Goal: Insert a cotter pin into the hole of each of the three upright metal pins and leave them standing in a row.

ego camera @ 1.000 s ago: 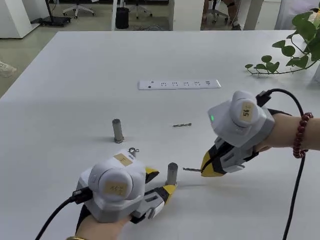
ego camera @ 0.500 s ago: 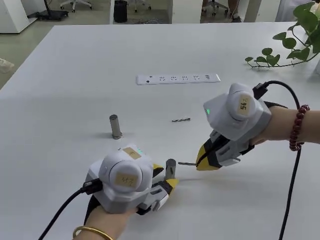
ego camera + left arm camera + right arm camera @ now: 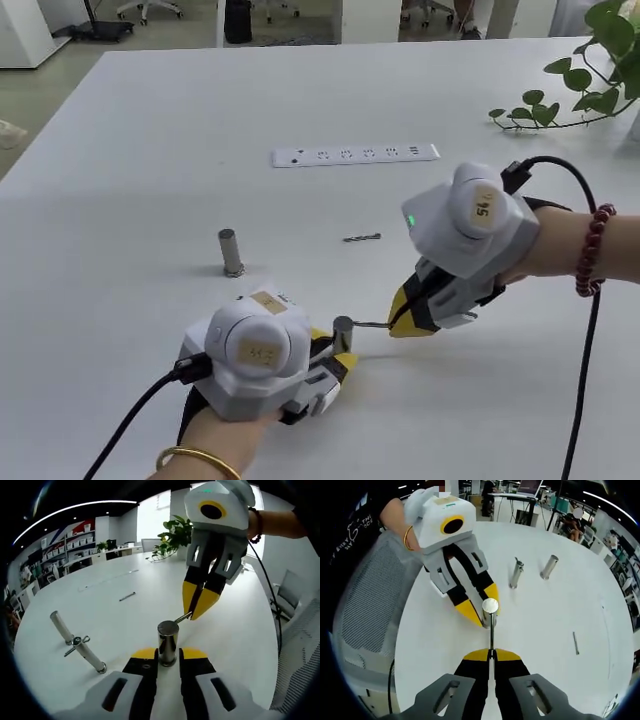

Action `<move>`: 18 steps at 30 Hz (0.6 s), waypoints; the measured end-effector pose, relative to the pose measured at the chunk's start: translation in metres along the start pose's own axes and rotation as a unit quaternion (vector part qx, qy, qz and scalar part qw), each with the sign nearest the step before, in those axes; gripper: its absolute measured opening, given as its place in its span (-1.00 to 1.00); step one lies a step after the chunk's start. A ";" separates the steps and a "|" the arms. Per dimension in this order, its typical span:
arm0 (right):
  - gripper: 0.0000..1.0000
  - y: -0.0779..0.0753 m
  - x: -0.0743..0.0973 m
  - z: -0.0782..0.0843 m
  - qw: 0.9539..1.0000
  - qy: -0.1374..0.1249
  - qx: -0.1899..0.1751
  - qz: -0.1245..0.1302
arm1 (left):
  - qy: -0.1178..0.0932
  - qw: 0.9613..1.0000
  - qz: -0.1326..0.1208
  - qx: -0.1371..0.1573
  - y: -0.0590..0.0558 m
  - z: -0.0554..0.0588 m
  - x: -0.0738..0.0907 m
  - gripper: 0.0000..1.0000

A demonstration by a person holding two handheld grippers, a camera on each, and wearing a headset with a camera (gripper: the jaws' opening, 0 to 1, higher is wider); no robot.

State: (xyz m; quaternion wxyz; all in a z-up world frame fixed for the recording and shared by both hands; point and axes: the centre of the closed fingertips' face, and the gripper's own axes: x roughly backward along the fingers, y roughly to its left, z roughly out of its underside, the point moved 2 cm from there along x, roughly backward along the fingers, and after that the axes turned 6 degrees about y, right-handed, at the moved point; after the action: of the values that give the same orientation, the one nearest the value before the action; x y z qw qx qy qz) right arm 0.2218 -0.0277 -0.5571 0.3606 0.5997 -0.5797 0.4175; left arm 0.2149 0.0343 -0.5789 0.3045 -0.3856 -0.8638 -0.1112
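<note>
Close to the near edge of the white table [image 3: 120, 130], our left gripper [image 3: 338, 352] has its jaws tight on the bottom of a metal pin [image 3: 343, 333]. The metal pin stands straight up. From the right, our right gripper [image 3: 400, 325] pinches a thin cotter pin [image 3: 372, 324] between jaws that are almost closed. The cotter pin lies flat in the air, and its tip touches the side of the metal pin just under the top. We cannot tell if the tip is in the hole.

In the left gripper view, a second metal pin [image 3: 90, 656] stands just past the left gripper, with a small ringed pin [image 3: 76, 643] already through its top. A little farther, toward the left edge, a third metal pin [image 3: 231, 252] stands alone. A loose cotter pin [image 3: 362, 238] lies flat near the middle of the table. Farther back lies a white power strip [image 3: 355, 155]. A green plant [image 3: 585, 90] hangs over the far right corner.
</note>
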 end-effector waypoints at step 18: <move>-1.00 0.001 -0.004 -0.003 1.000 0.014 0.013 -0.003 | -0.001 1.000 0.002 0.001 0.002 0.000 -0.002 -0.79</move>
State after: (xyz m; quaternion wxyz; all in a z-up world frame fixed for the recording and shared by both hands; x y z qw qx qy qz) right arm 0.2206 -0.0233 -0.5593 0.3624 0.6001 -0.5673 0.4320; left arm 0.2173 0.0343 -0.5798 0.3045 -0.3876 -0.8632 -0.1095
